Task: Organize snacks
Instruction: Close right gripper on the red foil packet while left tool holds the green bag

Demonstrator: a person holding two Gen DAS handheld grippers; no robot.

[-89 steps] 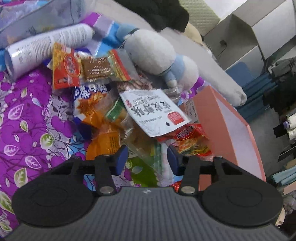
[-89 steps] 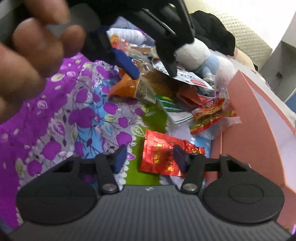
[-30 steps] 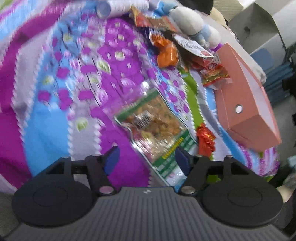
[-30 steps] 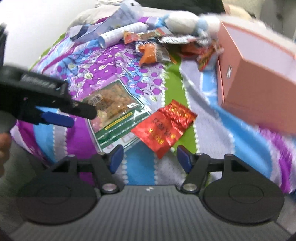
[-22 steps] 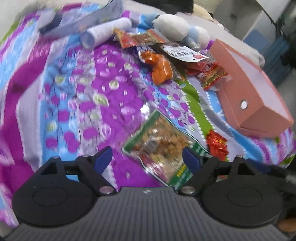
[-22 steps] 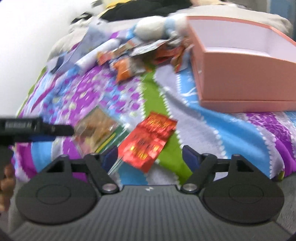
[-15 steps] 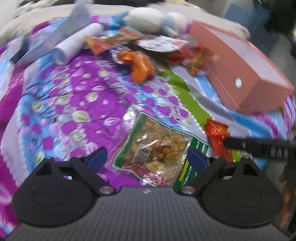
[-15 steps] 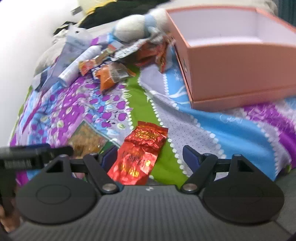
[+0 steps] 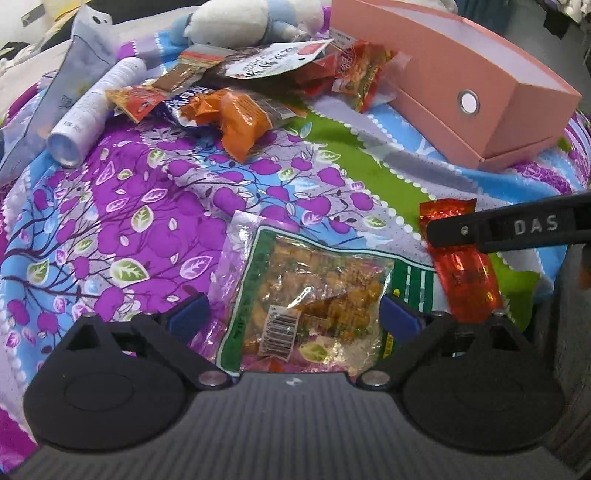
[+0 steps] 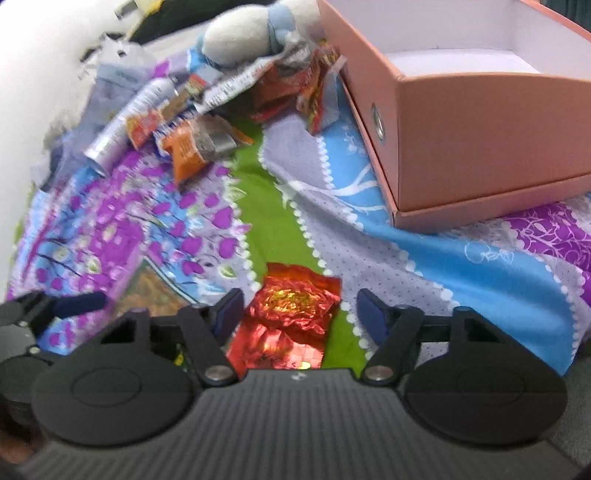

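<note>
Fingers of the left gripper (image 9: 291, 314) are opening and stand wide, one on each side of the clear bag of fried snacks (image 9: 310, 295) on the bed cover (image 9: 147, 206); the pads do not press on it. Fingers of the right gripper (image 10: 299, 314) are closing at a middling width around the red foil packet (image 10: 291, 314), which lies flat just right of the bag; no pad touches it yet.

Risks from this position:
- The two packs lie close together, so the grippers work side by side. The right gripper already crosses the left wrist view above the foil packet, and the tools could collide.
- Both packs lie flat on soft cloth. Closing fingers may pinch the cover, or slide over the slick film and foil.
- The bag is wide and limp; an edge grip would let it sag or slip.

Farther off, the remaining snacks (image 9: 240, 114) sit in a heap beside a white tube (image 9: 96, 110) and a plush toy (image 9: 236, 22). The pink box (image 10: 461, 147) stands open and empty at far right.

Readable writing: "DAS" on the right gripper's finger. The bag carries a barcode label; other print is too small to read.
</note>
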